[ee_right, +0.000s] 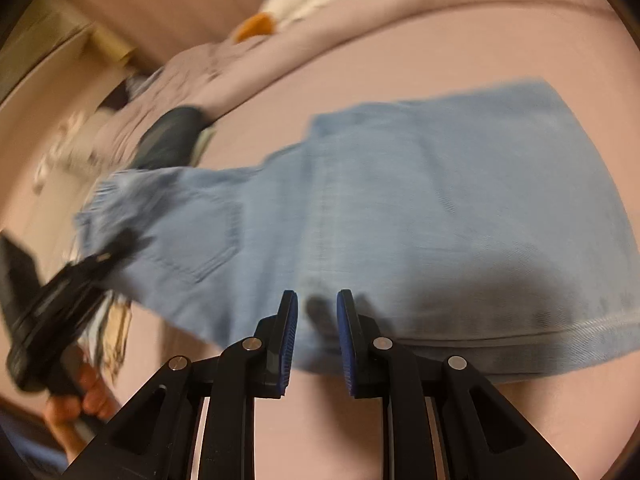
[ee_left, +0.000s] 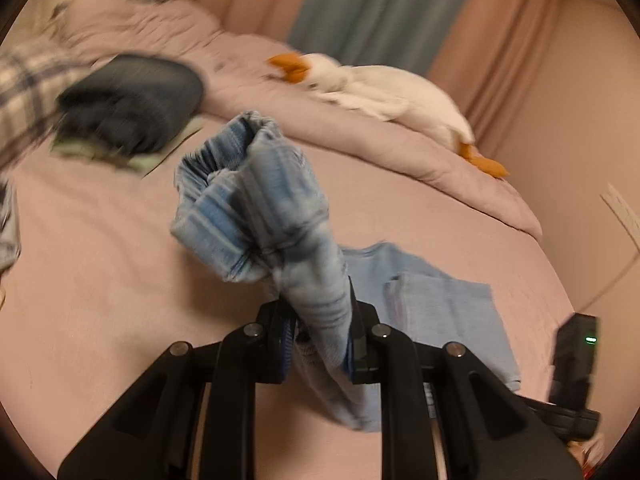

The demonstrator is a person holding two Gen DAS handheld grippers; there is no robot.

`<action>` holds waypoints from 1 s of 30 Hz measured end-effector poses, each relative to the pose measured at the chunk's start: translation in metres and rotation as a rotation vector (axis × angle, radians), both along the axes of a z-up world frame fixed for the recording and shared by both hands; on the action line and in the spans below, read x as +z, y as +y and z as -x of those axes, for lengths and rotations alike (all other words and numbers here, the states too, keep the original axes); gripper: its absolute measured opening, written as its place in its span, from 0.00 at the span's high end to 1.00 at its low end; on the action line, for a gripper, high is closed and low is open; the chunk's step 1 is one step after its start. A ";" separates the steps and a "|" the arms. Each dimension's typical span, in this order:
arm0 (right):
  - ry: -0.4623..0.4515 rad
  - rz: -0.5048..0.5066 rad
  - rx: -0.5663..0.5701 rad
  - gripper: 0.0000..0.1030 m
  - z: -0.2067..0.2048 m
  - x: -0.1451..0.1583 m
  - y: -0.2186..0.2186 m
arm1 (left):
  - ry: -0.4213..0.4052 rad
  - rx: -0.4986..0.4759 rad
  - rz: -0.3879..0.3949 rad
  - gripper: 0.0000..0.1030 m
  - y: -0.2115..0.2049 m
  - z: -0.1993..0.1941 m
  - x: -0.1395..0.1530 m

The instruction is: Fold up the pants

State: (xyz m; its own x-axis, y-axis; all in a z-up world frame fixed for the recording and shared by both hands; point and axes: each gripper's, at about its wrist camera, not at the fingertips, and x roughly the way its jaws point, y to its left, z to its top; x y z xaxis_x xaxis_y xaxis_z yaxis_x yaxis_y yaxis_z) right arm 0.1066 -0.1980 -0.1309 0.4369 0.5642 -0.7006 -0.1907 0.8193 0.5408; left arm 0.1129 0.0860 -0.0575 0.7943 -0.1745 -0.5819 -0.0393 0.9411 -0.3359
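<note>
Light blue denim pants (ee_right: 420, 208) lie folded on a pink bed sheet (ee_right: 360, 56). My left gripper (ee_left: 320, 320) is shut on the waistband end of the pants (ee_left: 256, 200) and holds it bunched up above the bed. The rest of the pants (ee_left: 436, 308) lies flat behind it. My right gripper (ee_right: 317, 308) is open and empty, just above the near folded edge of the pants. The left gripper (ee_right: 80, 276) also shows at the left of the right wrist view, clamped on the pants' end.
A stack of dark folded clothes (ee_left: 132, 100) lies at the far left of the bed. A white plush goose (ee_left: 384, 92) lies on a rolled pink duvet (ee_left: 360, 140). Curtains (ee_left: 380, 12) hang behind. A plaid garment (ee_left: 24, 92) is at the left edge.
</note>
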 end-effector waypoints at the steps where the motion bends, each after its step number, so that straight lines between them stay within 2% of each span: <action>1: 0.015 -0.041 -0.030 0.81 0.001 -0.005 -0.012 | -0.010 -0.020 -0.016 0.82 -0.009 -0.001 0.004; 3: 0.054 -0.177 -0.099 0.70 0.002 -0.017 -0.030 | -0.032 -0.074 -0.067 0.82 -0.034 -0.004 0.010; 5: 0.094 -0.344 -0.150 0.68 0.001 -0.028 -0.046 | -0.046 -0.121 -0.112 0.82 -0.054 -0.006 0.012; 7: 0.103 -0.468 -0.189 0.65 0.002 -0.035 -0.061 | -0.043 -0.185 -0.148 0.82 -0.076 -0.009 0.007; 9: 0.107 -0.603 -0.214 0.50 0.003 -0.041 -0.071 | -0.012 -0.269 -0.184 0.79 -0.098 -0.016 -0.005; 10: 0.112 -0.662 -0.216 0.45 0.002 -0.042 -0.070 | 0.003 -0.302 -0.195 0.74 -0.106 -0.018 -0.011; 11: 0.128 -0.747 -0.216 0.33 0.000 -0.047 -0.073 | 0.018 -0.336 -0.196 0.67 -0.112 -0.020 -0.018; 12: 0.138 -0.787 -0.218 0.29 -0.004 -0.048 -0.071 | 0.045 -0.371 -0.189 0.61 -0.118 -0.023 -0.026; 13: 0.150 -0.838 -0.227 0.29 -0.005 -0.050 -0.073 | 0.079 -0.394 -0.178 0.45 -0.120 -0.024 -0.034; 14: 0.162 -0.897 -0.243 0.28 -0.007 -0.054 -0.074 | 0.107 -0.398 -0.171 0.35 -0.120 -0.025 -0.041; 16: 0.182 -0.980 -0.262 0.21 -0.009 -0.058 -0.076 | 0.135 -0.383 -0.155 0.34 -0.112 -0.020 -0.052; 19: 0.219 -0.933 -0.252 0.21 -0.012 -0.052 -0.074 | 0.156 -0.354 -0.138 0.34 -0.089 -0.009 -0.061; 21: 0.248 -0.825 -0.266 0.21 -0.021 -0.044 -0.067 | 0.167 -0.317 -0.114 0.34 -0.071 0.000 -0.065; 23: 0.275 -0.670 -0.296 0.21 -0.026 -0.033 -0.053 | 0.180 -0.272 -0.071 0.34 -0.051 0.008 -0.069; 28: 0.226 -0.457 -0.306 0.21 -0.041 -0.004 -0.023 | 0.204 -0.187 0.029 0.34 -0.017 0.028 -0.076; 29: 0.222 -0.408 -0.309 0.26 -0.040 -0.001 -0.021 | 0.207 -0.177 0.038 0.34 -0.014 0.032 -0.077; 30: 0.208 -0.343 -0.316 0.43 -0.040 0.003 -0.016 | 0.211 -0.164 0.052 0.34 -0.010 0.036 -0.077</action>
State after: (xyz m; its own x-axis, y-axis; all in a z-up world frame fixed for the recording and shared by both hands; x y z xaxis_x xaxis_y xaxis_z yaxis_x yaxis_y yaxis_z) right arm 0.1468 -0.2137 -0.1278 0.4943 0.6396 -0.5887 0.1782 0.5883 0.7887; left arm 0.0764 0.0756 -0.1350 0.6151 -0.3250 -0.7184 0.0382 0.9223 -0.3845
